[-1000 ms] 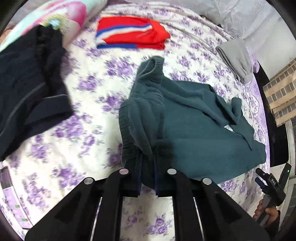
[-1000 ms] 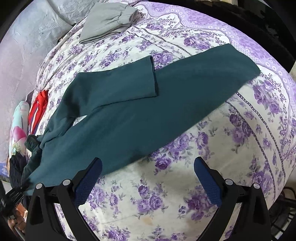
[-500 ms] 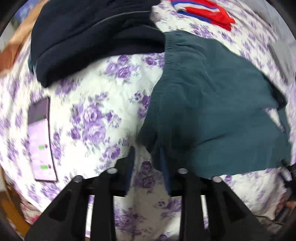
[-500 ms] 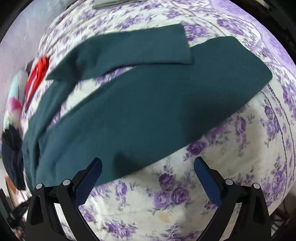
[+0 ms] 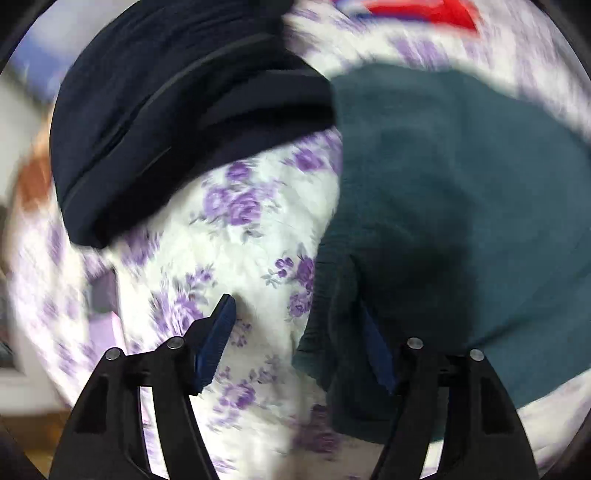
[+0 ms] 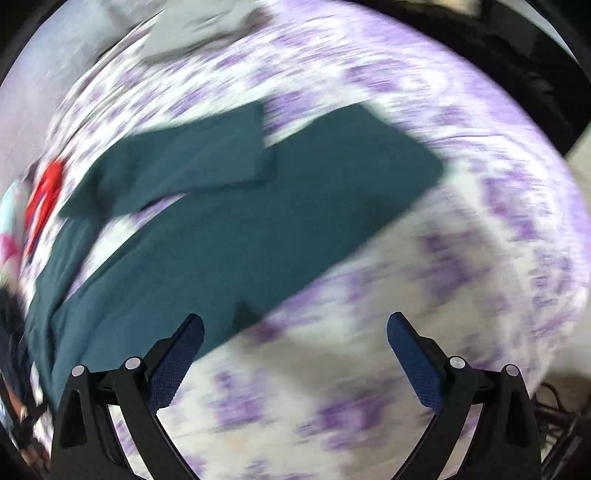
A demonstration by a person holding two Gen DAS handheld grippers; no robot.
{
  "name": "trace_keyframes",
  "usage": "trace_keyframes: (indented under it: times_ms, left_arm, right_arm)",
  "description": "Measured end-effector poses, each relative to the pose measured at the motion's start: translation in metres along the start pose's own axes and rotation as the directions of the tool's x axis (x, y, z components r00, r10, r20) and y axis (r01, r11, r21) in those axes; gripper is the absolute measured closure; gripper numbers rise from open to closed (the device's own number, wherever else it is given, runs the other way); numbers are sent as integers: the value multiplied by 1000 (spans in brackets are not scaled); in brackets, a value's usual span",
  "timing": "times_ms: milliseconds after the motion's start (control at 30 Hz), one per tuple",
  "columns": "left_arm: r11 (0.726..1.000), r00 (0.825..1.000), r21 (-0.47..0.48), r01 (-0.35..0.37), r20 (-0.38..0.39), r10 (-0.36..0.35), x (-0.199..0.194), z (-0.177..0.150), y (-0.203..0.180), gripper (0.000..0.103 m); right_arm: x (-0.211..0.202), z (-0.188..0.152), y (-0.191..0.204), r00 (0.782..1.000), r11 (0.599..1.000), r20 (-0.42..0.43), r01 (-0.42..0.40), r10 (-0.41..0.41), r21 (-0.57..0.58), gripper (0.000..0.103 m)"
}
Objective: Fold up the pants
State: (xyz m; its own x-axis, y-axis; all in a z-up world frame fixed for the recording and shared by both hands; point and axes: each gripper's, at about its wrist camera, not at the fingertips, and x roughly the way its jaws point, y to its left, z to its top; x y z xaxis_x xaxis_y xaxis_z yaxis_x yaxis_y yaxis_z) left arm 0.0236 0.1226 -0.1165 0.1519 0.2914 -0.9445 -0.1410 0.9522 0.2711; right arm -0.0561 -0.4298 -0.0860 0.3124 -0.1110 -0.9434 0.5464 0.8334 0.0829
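The dark teal pants point(image 5: 461, 206) lie spread on the floral bedsheet. In the left wrist view my left gripper point(image 5: 295, 332) is open, its jaws wide apart. The waistband corner point(image 5: 332, 332) hangs loose between them, draped against the right finger point(image 5: 373, 350). In the right wrist view the pants point(image 6: 240, 229) stretch from lower left to upper right, one leg folded over near the top. My right gripper point(image 6: 291, 354) is open and empty, just in front of the pants' near edge. Both views are blurred by motion.
A dark navy garment point(image 5: 177, 110) lies at the upper left, touching the teal pants. Red folded clothing point(image 5: 417, 11) lies at the top and shows in the right wrist view point(image 6: 46, 195). A grey folded garment point(image 6: 199, 33) lies at the far end. The bed's edge drops off at right.
My left gripper has opened and let go of the waistband, which has dropped onto the sheet. The right gripper has stayed open and swung, blurring its view.
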Motion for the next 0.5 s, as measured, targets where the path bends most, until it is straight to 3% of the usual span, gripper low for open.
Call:
trace_keyframes:
  times_ms: [67,167,300,367,400,433,467,500]
  left_arm:
    - [1000,1000,8,-22,19,22,-8,2,-6,38]
    - [1000,998,-12,5,59,-4,-31,2,-5,38]
    - [994,988,-34,105,115,-100,-64,-3,-4,32]
    - [986,981,-52,159,119,-152,-69,-7,-6,31]
    - [983,980,-60,175,112,-167,-68,-10,-8,31]
    - [979,978,-69,190,99,-183,-66,-16,-9,31]
    - [977,978,-76,198,84,-191,-64,-19,-13,31]
    - [976,979,-88,200,65,-195,-60,-23,-16,31]
  right_arm:
    - [-1,9,-32,999,995,25,32,-35,91,4]
    - [0,25,-70,997,980,59,31,-43,198,4]
    - [17,52,-85,997,971,78,-25,7,236,4]
    - [32,66,-81,998,974,63,-31,18,226,13]
    - [38,71,-79,998,976,55,-15,3,217,37]
    - [38,74,-76,999,979,52,4,-15,205,82]
    - [38,79,-74,999,981,47,16,-26,192,101]
    - [34,84,-75,999,983,46,-10,1,184,101]
